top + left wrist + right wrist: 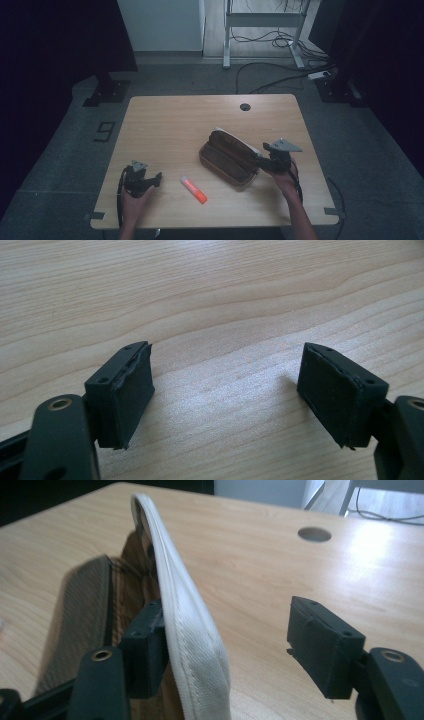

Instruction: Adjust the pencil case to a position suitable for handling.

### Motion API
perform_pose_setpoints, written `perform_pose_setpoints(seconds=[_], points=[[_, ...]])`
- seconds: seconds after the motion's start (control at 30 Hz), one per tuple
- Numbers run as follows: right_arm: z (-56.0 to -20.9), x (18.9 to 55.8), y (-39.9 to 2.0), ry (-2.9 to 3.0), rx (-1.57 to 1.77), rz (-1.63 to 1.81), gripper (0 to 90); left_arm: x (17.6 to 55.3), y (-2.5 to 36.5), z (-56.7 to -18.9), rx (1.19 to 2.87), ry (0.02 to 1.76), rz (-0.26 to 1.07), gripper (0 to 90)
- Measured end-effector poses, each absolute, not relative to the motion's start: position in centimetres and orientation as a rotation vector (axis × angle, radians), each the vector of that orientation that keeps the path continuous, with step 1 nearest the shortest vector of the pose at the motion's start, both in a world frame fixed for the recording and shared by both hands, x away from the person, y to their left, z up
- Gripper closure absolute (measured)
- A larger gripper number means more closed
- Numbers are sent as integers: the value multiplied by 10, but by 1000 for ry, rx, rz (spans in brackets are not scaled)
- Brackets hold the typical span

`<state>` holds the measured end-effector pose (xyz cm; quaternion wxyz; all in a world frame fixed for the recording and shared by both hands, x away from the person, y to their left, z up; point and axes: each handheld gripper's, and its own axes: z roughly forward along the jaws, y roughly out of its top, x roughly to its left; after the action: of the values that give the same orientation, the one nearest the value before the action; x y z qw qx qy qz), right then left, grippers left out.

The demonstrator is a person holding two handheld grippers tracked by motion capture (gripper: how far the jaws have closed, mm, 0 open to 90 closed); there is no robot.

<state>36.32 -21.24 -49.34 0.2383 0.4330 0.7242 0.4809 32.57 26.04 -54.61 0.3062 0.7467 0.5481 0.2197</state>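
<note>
The right gripper [227,650] stands open, its jaws apart on either side of the white-edged flap of the brown pencil case [190,630]; the left pad lies against the flap's inner face, the right pad stands clear of it, so no grip is applied. The pencil case [231,157] lies just right of the table's [165,125] centre, its long axis running from 11 o'clock to 4 o'clock, with the right gripper [264,156] at its 3 o'clock end. It is a long, soft fabric pouch: brown woven sides, pale piping along the rim, mouth partly open. Judged from its sagging flap, it is light and limp, and folds rather than resists; the stitched rim looks the firmest place to take hold. An orange glue stick [193,190] lies at 7 o'clock from the case. The left gripper [150,179], at 9 o'clock from the glue stick, is open over bare wood.
</note>
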Motion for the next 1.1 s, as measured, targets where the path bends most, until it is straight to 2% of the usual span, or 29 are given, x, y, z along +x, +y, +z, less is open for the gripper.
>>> perform_pose_setpoints(seconds=[0.27,0.53,1.1], points=[[-474,352,-212,1945,1153,1369,317,326,260,-546,1976,1451,581,221],[-460,336,-191,1970,1073,1437,327,326,260,-546,1976,1451,581,222],[-468,320,-136,2123,943,1468,348,326,260,-546,1976,1451,581,221]])
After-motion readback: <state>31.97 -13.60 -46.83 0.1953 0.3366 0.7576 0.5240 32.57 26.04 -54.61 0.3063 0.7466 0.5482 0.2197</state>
